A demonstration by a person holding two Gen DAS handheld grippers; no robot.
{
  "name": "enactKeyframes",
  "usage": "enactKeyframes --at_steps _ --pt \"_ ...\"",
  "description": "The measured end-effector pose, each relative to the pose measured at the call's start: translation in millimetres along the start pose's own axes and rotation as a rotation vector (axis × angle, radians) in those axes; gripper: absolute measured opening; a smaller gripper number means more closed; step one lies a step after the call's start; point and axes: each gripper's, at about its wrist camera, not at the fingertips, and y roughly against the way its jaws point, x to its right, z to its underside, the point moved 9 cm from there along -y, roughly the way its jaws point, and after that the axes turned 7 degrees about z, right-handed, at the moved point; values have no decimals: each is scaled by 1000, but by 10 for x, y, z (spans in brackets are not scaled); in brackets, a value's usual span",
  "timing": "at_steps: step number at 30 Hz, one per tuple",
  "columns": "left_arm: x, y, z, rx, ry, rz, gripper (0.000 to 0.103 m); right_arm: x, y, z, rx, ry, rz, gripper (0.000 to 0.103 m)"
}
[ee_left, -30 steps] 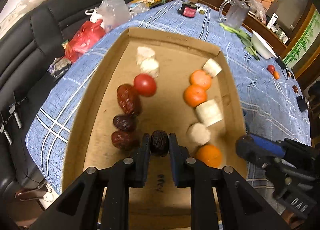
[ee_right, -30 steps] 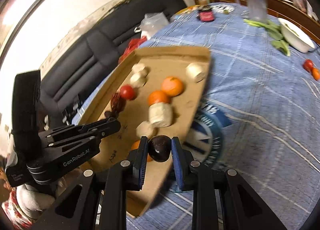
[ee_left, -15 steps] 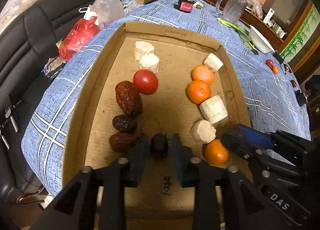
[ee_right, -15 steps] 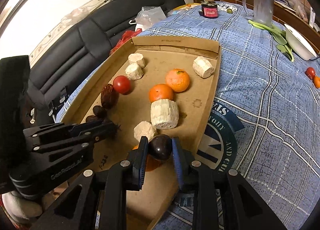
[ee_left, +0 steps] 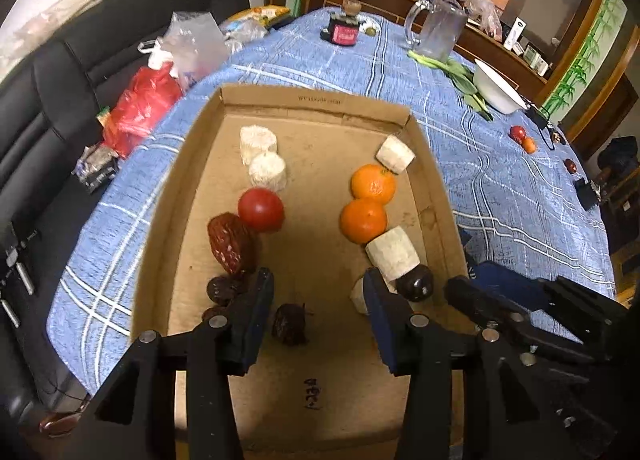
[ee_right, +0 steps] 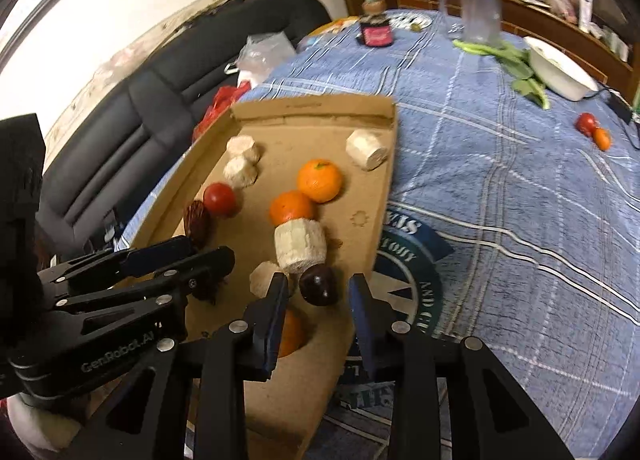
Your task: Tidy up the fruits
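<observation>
Cardboard tray [ee_left: 434, 195] at frame centre holds two fruit rows; pitcher [ee_left: 438, 33] and bowl [ee_left: 498, 89] sit upper right.

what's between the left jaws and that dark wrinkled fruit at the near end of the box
Nothing visible. The dark wrinkled fruit lies on the cardboard box floor inside the left gripper, whose jaws are opening with clear gaps on both sides. The other dark fruits lie outside the jaws, to the left.
</observation>
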Motion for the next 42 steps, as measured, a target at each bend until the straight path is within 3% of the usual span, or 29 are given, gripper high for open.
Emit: enactKeyframes --at_steps 2,4,8,11,20,23,42 --pt "28 108 -19 35 -1 -37 46 92 80 -17 18 -30 3 48" --pt "56 210 -22 66 4 -68 54 189 148 -5 22 -44 14 48" --pt "181 485 -27 154 9 -137 60 359 330 81 34 -50 43 50" --pt "295 627 -10 197 8 -166 68 448 446 152 46 -37 64 59" --pt "594 888 58 263 3 -181 70 493 752 311 87 51 81 64" --pt "674 961 62 286 -1 -189 75 549 857 325 109 51 86 68" --pt "881 1225 167 351 -20 -228 80 648 1080 446 142 61 92 72"
